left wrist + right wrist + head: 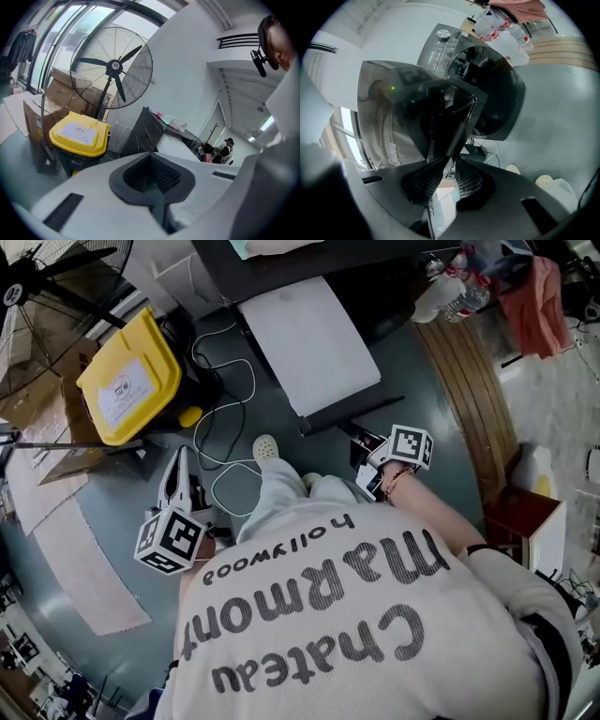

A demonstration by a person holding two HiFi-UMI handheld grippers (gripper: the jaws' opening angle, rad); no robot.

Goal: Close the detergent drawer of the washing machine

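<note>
The washing machine (309, 343) stands ahead of me, white-topped with a dark front edge. Its dark detergent drawer (359, 430) sticks out at the front right corner. My right gripper (364, 444) reaches to it. In the right gripper view the drawer's dark front panel (440, 112) runs down between the pads, and the right gripper (447, 165) is shut on its edge. The control knob (443, 33) and the round door (497, 93) show behind. My left gripper (180, 457) hangs low at my left side over the floor, away from the machine. The left gripper (151, 164) is shut with nothing in it.
A yellow-lidded bin (131, 376) stands left of the machine, with a standing fan (112, 68) and cardboard boxes behind it. White cables (225, 427) loop on the floor by my foot. Water bottles (459, 296) and wooden boards (478, 390) lie to the right.
</note>
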